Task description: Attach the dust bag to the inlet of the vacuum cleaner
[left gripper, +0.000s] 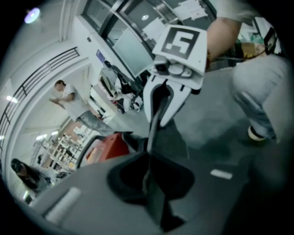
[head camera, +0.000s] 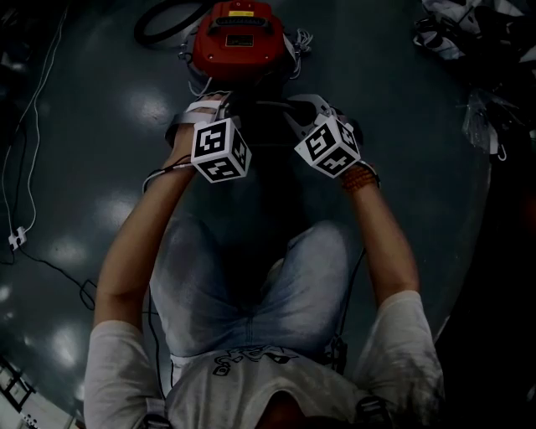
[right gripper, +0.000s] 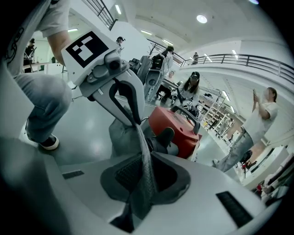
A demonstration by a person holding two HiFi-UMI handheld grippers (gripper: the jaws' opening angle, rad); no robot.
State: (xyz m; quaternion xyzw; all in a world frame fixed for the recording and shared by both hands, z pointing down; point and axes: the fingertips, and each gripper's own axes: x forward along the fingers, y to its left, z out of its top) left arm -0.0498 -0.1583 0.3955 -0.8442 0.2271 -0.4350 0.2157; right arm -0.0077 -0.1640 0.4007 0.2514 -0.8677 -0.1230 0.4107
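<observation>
The red vacuum cleaner [head camera: 237, 33] stands on the dark floor just beyond both grippers. Between them hangs the dark grey dust bag [head camera: 264, 134], stretched from one to the other. My left gripper [head camera: 213, 107] is shut on one edge of the bag's fabric [left gripper: 151, 137], which runs as a thin fold up to the other gripper. My right gripper [head camera: 295, 107] is shut on the opposite edge [right gripper: 142, 156]. In the right gripper view the bag's body [right gripper: 120, 135] sags below the left gripper, right in front of the vacuum [right gripper: 177, 126]. The inlet is hidden behind the bag.
A black hose coil [head camera: 163, 21] lies left of the vacuum. A thin cable [head camera: 25, 134] trails along the floor at the left. Cluttered equipment [head camera: 473, 42] fills the far right. The person's knees [head camera: 251, 276] are below the grippers. Other people stand in the background [right gripper: 264, 114].
</observation>
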